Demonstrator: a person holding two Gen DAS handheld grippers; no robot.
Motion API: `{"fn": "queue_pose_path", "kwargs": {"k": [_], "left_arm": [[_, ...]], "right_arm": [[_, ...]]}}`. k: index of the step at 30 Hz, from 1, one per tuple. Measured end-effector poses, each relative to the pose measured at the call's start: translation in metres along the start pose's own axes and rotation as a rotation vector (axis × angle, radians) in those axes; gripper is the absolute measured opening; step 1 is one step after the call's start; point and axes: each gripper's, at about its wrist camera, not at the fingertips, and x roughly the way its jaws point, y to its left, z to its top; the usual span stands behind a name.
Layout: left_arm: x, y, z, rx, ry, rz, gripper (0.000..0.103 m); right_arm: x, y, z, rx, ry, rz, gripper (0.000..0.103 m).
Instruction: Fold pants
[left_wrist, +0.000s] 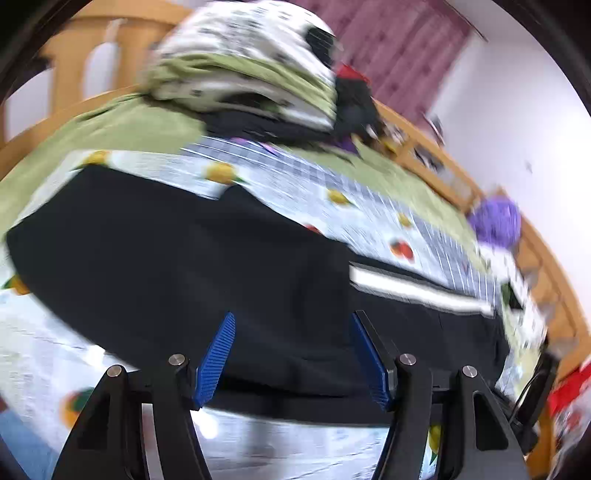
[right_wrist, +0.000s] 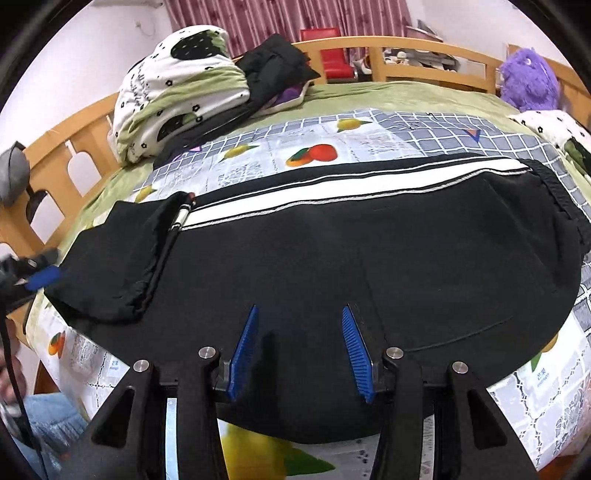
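Black pants (right_wrist: 332, 251) with a white side stripe (right_wrist: 314, 199) lie flat on the fruit-print cloth (right_wrist: 258, 155) on the bed. Their left end is folded back over the body, and the waistband is at the right. In the blurred left wrist view the pants (left_wrist: 184, 258) fill the middle. My left gripper (left_wrist: 291, 321) is open and empty just above the pants' near edge. My right gripper (right_wrist: 299, 314) is open and empty over the near middle of the pants. The left gripper's blue finger (right_wrist: 44, 277) shows at the pants' left end.
A folded white-and-green quilt (right_wrist: 177, 92) and a black jacket (right_wrist: 277, 62) lie at the bed's far left. A purple plush toy (right_wrist: 528, 81) sits at the far right. A wooden bed rail (right_wrist: 406, 55) runs round the back. A red chair (right_wrist: 332, 48) stands behind.
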Motion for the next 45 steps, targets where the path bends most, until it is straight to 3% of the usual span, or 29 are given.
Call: {"fn": "queue_pose_path", "kwargs": {"k": [7, 10, 16, 21, 22, 24, 25, 27, 31, 34, 39, 43, 45], "left_arm": [[-0.038, 0.145, 0.017, -0.242, -0.107, 0.211, 0.062], [-0.042, 0.2, 0.016, -0.343, -0.142, 0.231, 0.061], [-0.015, 0.244, 0.019, -0.383, -0.127, 0.242, 0.06], [0.003, 0.257, 0.034, -0.382, -0.157, 0.252, 0.05], [0.007, 0.258, 0.039, -0.388, -0.153, 0.264, 0.045], [0.01, 0.259, 0.044, -0.391, -0.142, 0.276, 0.021], [0.012, 0.257, 0.048, -0.369, -0.131, 0.267, 0.01], [0.004, 0.241, 0.054, -0.302, -0.16, 0.274, 0.009], [-0.02, 0.161, 0.071, -0.043, -0.239, 0.3, 0.008], [-0.029, 0.098, 0.08, 0.064, -0.242, 0.187, 0.008], [-0.022, -0.003, 0.068, 0.224, -0.23, 0.066, 0.008], [0.009, -0.064, 0.039, 0.288, -0.127, -0.041, 0.008], [0.025, -0.081, 0.021, 0.316, -0.073, -0.053, 0.008]], "right_arm": [[0.006, 0.026, 0.008, -0.003, 0.015, 0.06, 0.047], [0.01, 0.039, 0.014, 0.005, 0.021, 0.097, 0.047], [0.029, 0.068, 0.031, -0.002, 0.033, 0.11, 0.047], [0.055, 0.09, 0.051, -0.021, 0.056, 0.121, 0.047], [0.059, 0.092, 0.053, -0.026, 0.06, 0.12, 0.047], [0.073, 0.103, 0.058, -0.041, 0.076, 0.122, 0.047], [0.077, 0.106, 0.059, -0.046, 0.081, 0.125, 0.047], [0.084, 0.113, 0.061, -0.058, 0.088, 0.135, 0.047], [0.081, 0.107, 0.055, -0.032, 0.073, 0.163, 0.047], [0.076, 0.095, 0.052, 0.004, 0.063, 0.182, 0.047], [0.062, 0.061, 0.038, 0.062, 0.039, 0.177, 0.047], [0.057, 0.04, 0.029, 0.088, 0.039, 0.158, 0.047], [0.054, 0.031, 0.026, 0.105, 0.039, 0.156, 0.047]]}}
